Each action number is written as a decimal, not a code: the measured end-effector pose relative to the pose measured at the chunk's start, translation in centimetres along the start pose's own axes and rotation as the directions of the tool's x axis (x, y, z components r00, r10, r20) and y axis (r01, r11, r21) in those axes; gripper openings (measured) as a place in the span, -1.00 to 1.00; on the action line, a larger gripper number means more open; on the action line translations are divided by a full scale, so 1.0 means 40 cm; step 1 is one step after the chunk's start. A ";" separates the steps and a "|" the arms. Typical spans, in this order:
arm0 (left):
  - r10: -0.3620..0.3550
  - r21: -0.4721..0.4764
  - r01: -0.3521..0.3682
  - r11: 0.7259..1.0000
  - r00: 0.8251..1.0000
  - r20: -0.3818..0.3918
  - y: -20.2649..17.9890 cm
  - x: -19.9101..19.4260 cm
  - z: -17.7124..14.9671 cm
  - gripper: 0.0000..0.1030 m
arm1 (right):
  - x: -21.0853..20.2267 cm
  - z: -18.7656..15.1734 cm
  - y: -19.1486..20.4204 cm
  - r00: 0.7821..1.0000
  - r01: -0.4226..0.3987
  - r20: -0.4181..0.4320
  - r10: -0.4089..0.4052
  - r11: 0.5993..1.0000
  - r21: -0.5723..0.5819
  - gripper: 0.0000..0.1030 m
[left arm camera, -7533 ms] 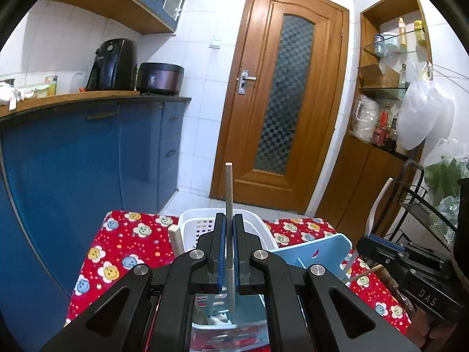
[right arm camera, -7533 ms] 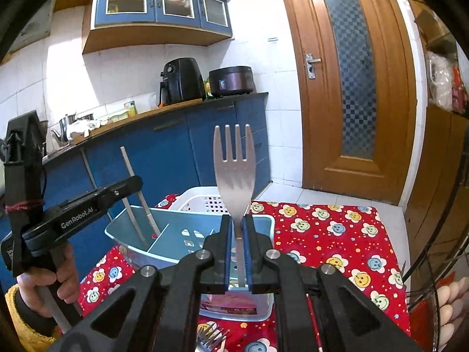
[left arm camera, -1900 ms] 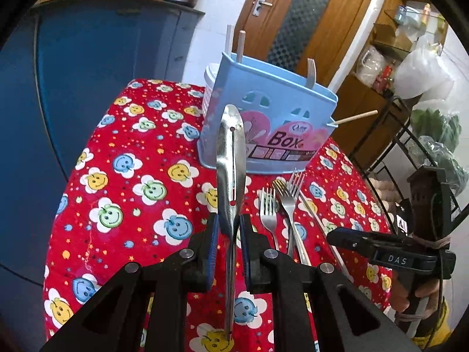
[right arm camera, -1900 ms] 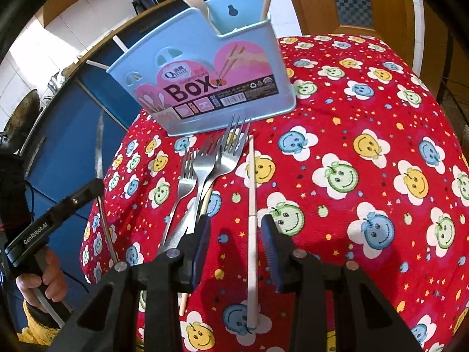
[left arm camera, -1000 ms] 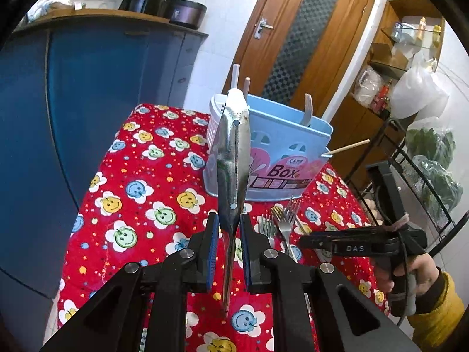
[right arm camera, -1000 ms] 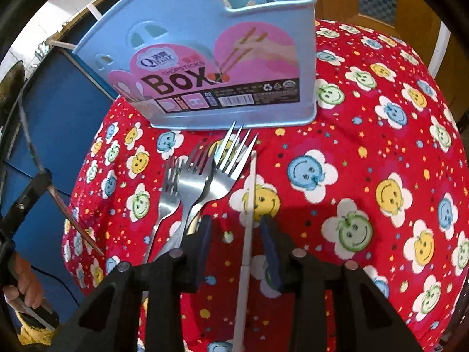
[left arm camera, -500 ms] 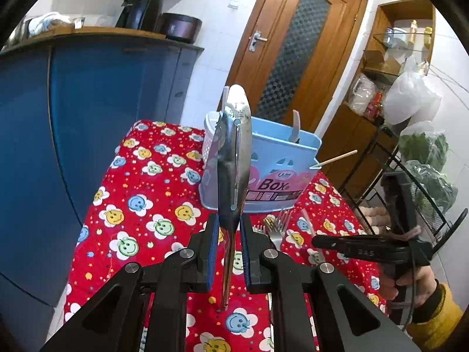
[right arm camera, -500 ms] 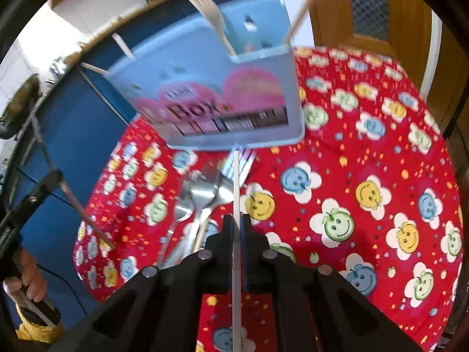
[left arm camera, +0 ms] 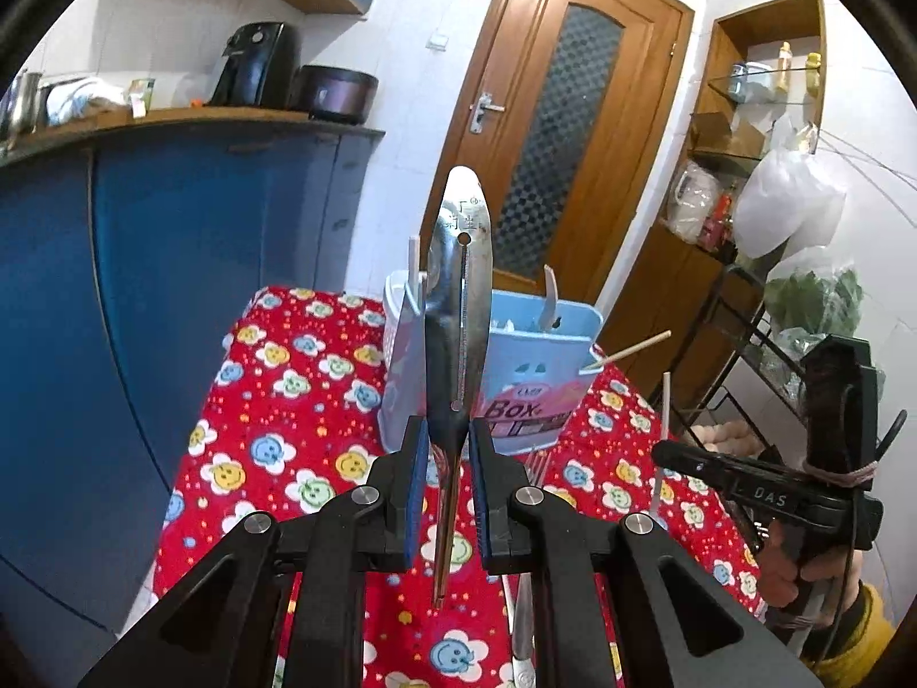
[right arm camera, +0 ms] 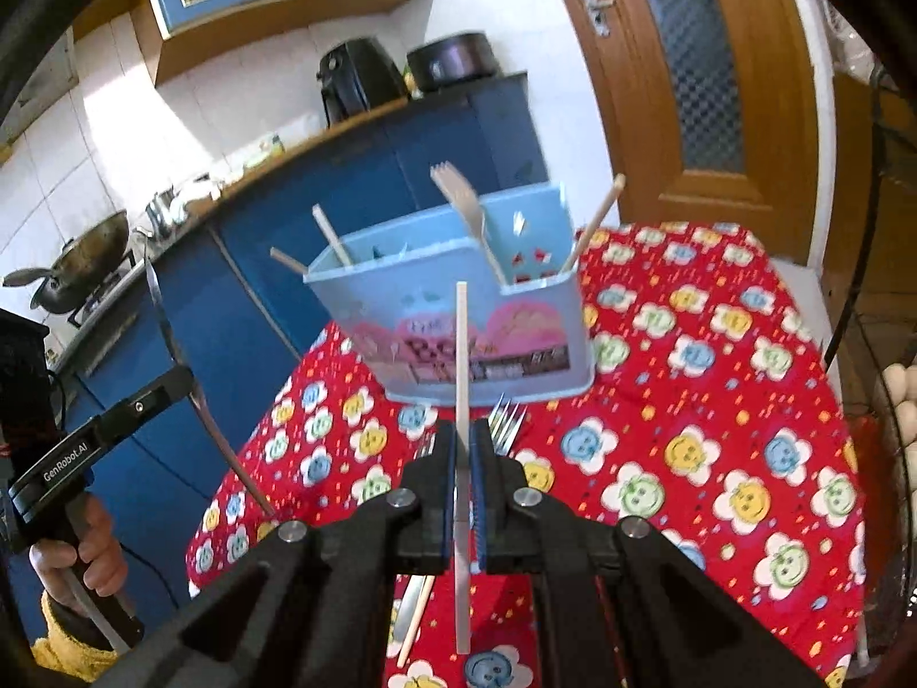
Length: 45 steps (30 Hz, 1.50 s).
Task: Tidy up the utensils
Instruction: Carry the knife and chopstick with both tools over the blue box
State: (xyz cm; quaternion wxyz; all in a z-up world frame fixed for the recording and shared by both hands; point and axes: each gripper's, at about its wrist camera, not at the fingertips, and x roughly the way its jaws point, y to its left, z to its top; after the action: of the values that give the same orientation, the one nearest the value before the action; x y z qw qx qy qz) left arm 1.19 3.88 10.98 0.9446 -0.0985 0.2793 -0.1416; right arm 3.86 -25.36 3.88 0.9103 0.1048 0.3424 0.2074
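My left gripper is shut on a steel knife, held upright above the red flowered tablecloth. My right gripper is shut on a white chopstick, also upright and lifted off the table. The light blue utensil box stands ahead of both; it holds a fork and several chopsticks. The box shows in the left wrist view behind the knife. Forks lie on the cloth just in front of the box.
A white basket stands behind the box. A blue kitchen counter runs along the left. A wooden door is behind the table, and a wire rack with eggs stands to the right.
My right gripper closed on the white chopstick and lifted it off the cloth to upright. My left gripper raised the knife higher and tilted up toward the box.
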 end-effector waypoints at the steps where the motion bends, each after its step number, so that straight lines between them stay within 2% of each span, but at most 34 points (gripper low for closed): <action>1: -0.001 0.005 0.001 1.000 1.000 0.006 -0.004 -0.002 0.007 -0.73 | -0.009 0.006 0.000 1.000 0.006 0.015 -0.006 1.000 0.000 -0.88; 8: 0.002 0.046 -0.004 0.999 0.999 0.048 -0.038 0.002 0.065 -0.73 | -0.056 0.055 0.010 0.996 0.017 0.093 -0.015 1.000 -0.018 -0.88; 15: 0.003 0.078 -0.010 0.997 0.996 0.089 -0.066 0.011 0.136 -0.73 | -0.073 0.095 0.011 0.991 0.019 0.133 -0.016 1.000 -0.021 -0.88; 20: -0.009 0.075 0.000 0.997 0.993 0.122 -0.076 0.021 0.204 -0.73 | -0.078 0.121 0.010 0.988 0.021 0.153 -0.016 0.999 -0.028 -0.88; 30: 0.011 0.064 -0.024 0.998 0.982 0.188 -0.081 0.090 0.321 -0.73 | -0.069 0.174 0.012 0.981 0.028 0.192 -0.021 0.999 -0.034 -0.88; 35: 0.021 0.059 -0.032 0.998 0.982 0.185 -0.080 0.138 0.339 -0.73 | -0.062 0.217 0.007 0.975 0.039 0.222 -0.030 0.999 -0.038 -0.88; 45: 0.020 0.080 -0.034 0.996 0.986 0.163 -0.073 0.220 0.320 -0.73 | -0.048 0.307 0.008 0.946 0.108 0.313 -0.086 0.993 -0.053 -0.88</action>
State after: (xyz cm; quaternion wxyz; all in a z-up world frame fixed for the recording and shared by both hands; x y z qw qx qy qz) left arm 14.77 -0.34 17.91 0.9692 -0.0669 0.1969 -0.1318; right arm 10.62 -26.52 14.23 0.9651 0.0873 0.1923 0.1550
